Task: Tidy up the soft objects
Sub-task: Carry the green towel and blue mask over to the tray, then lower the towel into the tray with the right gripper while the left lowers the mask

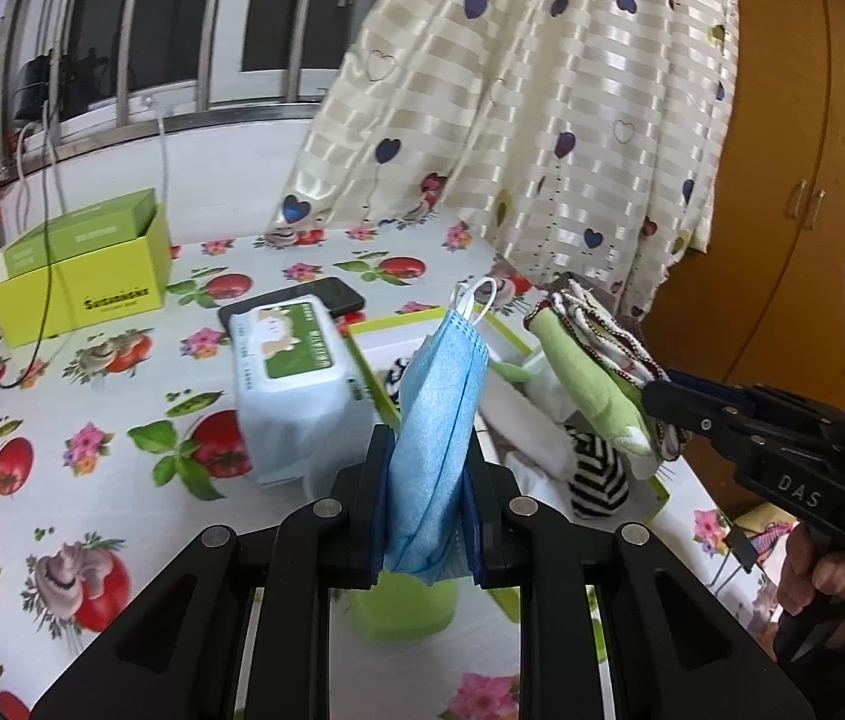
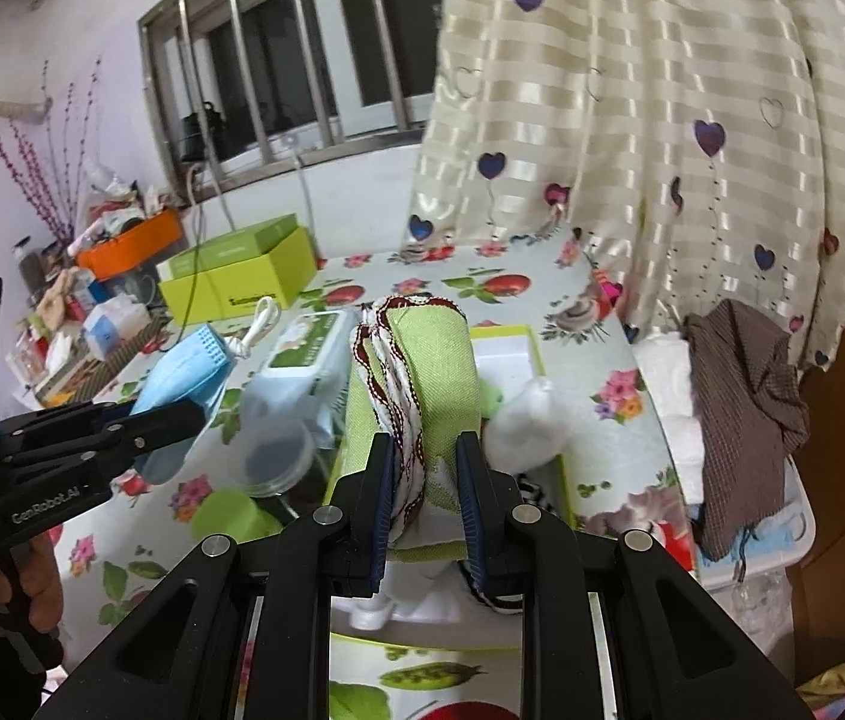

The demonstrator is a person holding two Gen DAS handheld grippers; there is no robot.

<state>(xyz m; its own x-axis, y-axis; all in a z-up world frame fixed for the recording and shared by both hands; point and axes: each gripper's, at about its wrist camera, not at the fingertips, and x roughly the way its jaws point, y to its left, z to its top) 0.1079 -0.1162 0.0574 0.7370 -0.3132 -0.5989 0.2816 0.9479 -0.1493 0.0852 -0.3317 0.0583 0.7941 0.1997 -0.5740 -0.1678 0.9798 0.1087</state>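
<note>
My left gripper [image 1: 431, 450] is shut on a folded blue face mask [image 1: 440, 384], which stands up between the pads with its white ear loops on top. To its right, my right gripper [image 1: 659, 393] is shut on a folded green cloth [image 1: 590, 372] with white and dark red trim. In the right wrist view the same green cloth [image 2: 431, 372] is pinched in the right gripper [image 2: 425, 456], and the left gripper [image 2: 197, 414] holds the mask [image 2: 182, 369] at the left. Both hang above a green-rimmed tray [image 2: 533, 348] with a white soft item [image 2: 527, 420] and a black-and-white striped piece [image 1: 599, 474].
A wipes pack [image 1: 284, 372] and a dark phone [image 1: 302, 300] lie left of the tray. A lime box [image 1: 80, 276] stands at the back left, a green cup [image 1: 404, 606] near me. A clear bin with a brown cloth [image 2: 740, 408] sits right. A curtain [image 1: 542, 90] hangs behind.
</note>
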